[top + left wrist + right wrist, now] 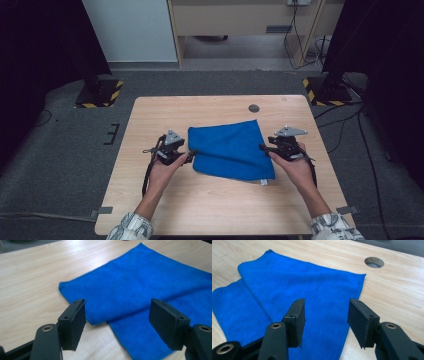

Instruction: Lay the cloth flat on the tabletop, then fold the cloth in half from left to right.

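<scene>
Both hands are approaching the folded blue cloth [231, 148]: left gripper [189, 155] at its 9 o'clock edge, right gripper [264, 148] at 3 o'clock, both released and grasping nothing. Next, I think, each must pinch an edge.

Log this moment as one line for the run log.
stage: approach | blue cloth: folded, flat on table | left gripper: open at its left edge | right gripper: open at its right edge | held: nothing

A pale wooden table [210, 200] (round cable hole near its far edge) carries a folded blue cloth [230, 147].
</scene>
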Motion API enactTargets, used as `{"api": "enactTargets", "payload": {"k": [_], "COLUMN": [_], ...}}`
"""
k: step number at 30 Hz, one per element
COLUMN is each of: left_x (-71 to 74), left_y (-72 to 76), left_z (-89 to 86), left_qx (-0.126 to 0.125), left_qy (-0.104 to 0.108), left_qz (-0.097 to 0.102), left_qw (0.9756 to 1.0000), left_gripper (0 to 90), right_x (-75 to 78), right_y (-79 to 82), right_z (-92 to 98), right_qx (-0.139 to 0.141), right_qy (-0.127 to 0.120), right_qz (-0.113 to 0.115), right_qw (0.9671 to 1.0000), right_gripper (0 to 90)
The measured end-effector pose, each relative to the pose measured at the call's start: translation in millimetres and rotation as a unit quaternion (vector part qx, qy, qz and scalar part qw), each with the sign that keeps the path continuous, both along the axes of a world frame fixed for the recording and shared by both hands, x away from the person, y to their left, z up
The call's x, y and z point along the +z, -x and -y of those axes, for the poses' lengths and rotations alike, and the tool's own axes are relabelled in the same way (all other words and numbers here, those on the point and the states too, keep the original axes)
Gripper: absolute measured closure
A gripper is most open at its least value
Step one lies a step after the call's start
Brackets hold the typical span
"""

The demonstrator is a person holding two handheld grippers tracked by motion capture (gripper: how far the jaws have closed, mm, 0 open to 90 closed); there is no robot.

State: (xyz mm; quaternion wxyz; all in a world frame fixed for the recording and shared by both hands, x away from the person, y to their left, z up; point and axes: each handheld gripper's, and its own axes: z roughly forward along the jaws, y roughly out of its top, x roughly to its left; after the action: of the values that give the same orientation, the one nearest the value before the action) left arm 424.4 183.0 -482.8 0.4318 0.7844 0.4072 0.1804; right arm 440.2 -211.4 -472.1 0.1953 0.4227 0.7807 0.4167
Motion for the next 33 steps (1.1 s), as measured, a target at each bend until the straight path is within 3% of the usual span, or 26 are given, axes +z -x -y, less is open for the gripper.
{"api": "enactTargets", "payload": {"k": [9,12,14,17,21,24,33], "left_x": [-10.2,-14.4,-17.1,-20.1,-20.2,-22.9,-34.2], "left_y": [25.3,33.3,36.5,39.4,41.0,42.8,45.4], "left_z": [0.5,-1.5,-2.6,-4.3,-1.1,4.2,9.6], "left_qx": [-0.020,-0.025,-0.028,-0.024,-0.018,-0.023,-0.023], "left_qy": [-0.023,-0.020,-0.037,-0.032,-0.017,-0.034,-0.045], "left_qz": [-0.007,-0.008,-0.008,-0.013,-0.015,-0.014,-0.032], "left_qw": [0.9995,0.9995,0.9989,0.9991,0.9996,0.9991,0.9982], "left_gripper": [28.0,29.8,30.8,34.2,39.4,43.3,49.2], "right_x": [-17.7,-17.1,-16.0,-12.5,-13.8,-19.0,-24.8], "right_y": [35.5,44.6,48.9,55.3,59.7,58.5,59.3], "right_z": [14.8,19.7,23.4,27.8,34.7,37.4,34.3], "right_qx": [-0.005,-0.002,-0.006,-0.016,-0.023,-0.032,-0.027], "right_qy": [0.000,0.003,-0.005,-0.011,-0.019,-0.017,0.000], "right_qz": [-0.008,-0.002,-0.003,0.004,0.004,-0.003,-0.009], "right_qw": [1.0000,1.0000,1.0000,0.9998,0.9995,0.9993,0.9996], "right_gripper": [50.0,54.1,55.2,56.2,56.7,57.8,61.9]}}
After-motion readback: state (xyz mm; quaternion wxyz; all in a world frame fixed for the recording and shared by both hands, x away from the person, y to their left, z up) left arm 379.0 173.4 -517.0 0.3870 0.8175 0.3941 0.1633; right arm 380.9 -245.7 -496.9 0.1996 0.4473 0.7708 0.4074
